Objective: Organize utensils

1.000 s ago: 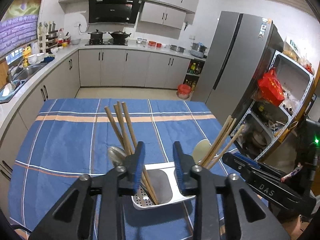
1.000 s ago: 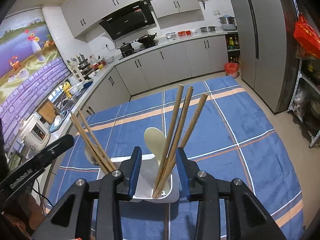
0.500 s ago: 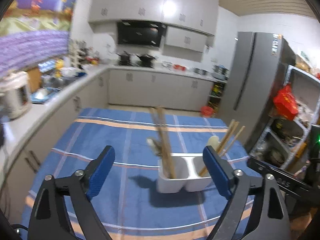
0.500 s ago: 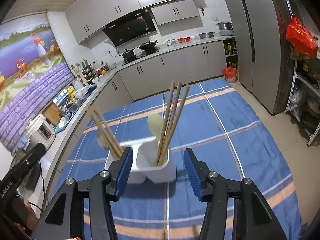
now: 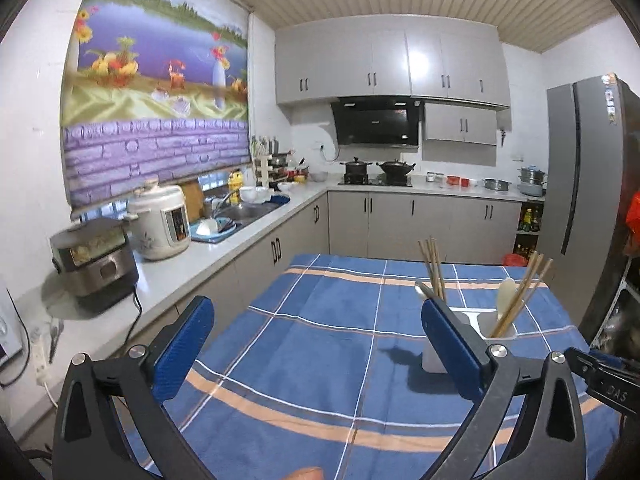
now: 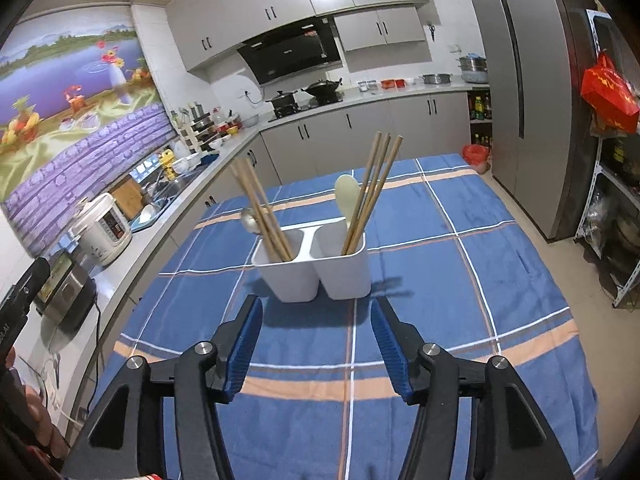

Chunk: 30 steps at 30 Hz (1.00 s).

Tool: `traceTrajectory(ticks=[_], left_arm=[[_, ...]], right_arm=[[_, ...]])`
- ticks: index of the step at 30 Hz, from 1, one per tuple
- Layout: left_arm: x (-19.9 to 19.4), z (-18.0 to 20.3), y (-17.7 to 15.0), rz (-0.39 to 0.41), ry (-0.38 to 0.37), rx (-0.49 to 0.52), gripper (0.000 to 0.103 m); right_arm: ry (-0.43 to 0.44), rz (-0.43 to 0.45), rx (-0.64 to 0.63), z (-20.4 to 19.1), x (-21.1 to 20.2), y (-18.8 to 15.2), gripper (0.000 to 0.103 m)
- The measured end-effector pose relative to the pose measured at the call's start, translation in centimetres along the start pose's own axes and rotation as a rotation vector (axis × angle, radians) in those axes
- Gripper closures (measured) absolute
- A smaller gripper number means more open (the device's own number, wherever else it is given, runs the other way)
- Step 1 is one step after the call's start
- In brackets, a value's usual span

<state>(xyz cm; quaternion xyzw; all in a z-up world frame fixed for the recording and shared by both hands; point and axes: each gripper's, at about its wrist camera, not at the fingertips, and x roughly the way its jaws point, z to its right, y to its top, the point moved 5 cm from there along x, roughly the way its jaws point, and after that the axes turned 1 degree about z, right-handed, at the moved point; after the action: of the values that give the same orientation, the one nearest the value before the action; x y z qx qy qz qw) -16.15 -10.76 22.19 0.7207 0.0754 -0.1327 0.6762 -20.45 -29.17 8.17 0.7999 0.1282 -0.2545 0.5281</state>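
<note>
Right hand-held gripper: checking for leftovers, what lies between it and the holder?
Only bare tablecloth between right hand-held gripper and holder, in the right wrist view.

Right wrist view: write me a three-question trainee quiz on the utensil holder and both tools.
1. True or false: the holder stands on the blue cloth, clear of both tools.
2. What shares the right compartment with the pale spoon?
A. chopsticks
B. a fork
C. nothing
3. Fill in: the right tool is ____, with nothing between its pads; its jaws have just been opening.

Key
1. True. The left tool is also open and empty, its jaws just opened wide.
2. A.
3. open.
</note>
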Motion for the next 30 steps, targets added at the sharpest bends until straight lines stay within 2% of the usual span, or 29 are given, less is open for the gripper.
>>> traceTrajectory(ticks=[3,6,7,12,16,21,30], left_arm=[[-2.2,0.2,-0.5,-0.013,-0.059,0.004,0.000],[-3.2,0.7,-1.6,-0.089,-0.159,-0.018,0.000],[-3.1,0.8,-2.0,-0.117,-0.165,-0.021,0.000],[-3.0,2.4,-4.1,-0.219,-0.153,0.016,0.000],[-3.4,3.8,-5.6,-0.256,-0.158,0.038,0.000],[-3.9,5.1,-6.8,-0.258,-0.151,0.084,0.000],[-4.2,5.1,-7.5,-0.279,-0.136,0.088,0.000]], right_arm=[[-0.004,0.023,-0.037,-0.8,-1.5,-0.9,0.040],[-0.016,0.044,-0.061,-1.1,-2.8,-1.6,0.038],[-0.023,0.051,-0.066,-1.1,-3.2,-1.9,0.037],[-0.062,0.076,-0.072,-0.4,-5.1,-3.2,0.035],[-0.092,0.079,-0.065,0.4,-5.9,-4.1,0.034],[-0.150,0.073,-0.061,1.3,-6.7,-4.9,0.033],[-0.176,0.081,-0.067,1.3,-7.5,-5.1,0.028]])
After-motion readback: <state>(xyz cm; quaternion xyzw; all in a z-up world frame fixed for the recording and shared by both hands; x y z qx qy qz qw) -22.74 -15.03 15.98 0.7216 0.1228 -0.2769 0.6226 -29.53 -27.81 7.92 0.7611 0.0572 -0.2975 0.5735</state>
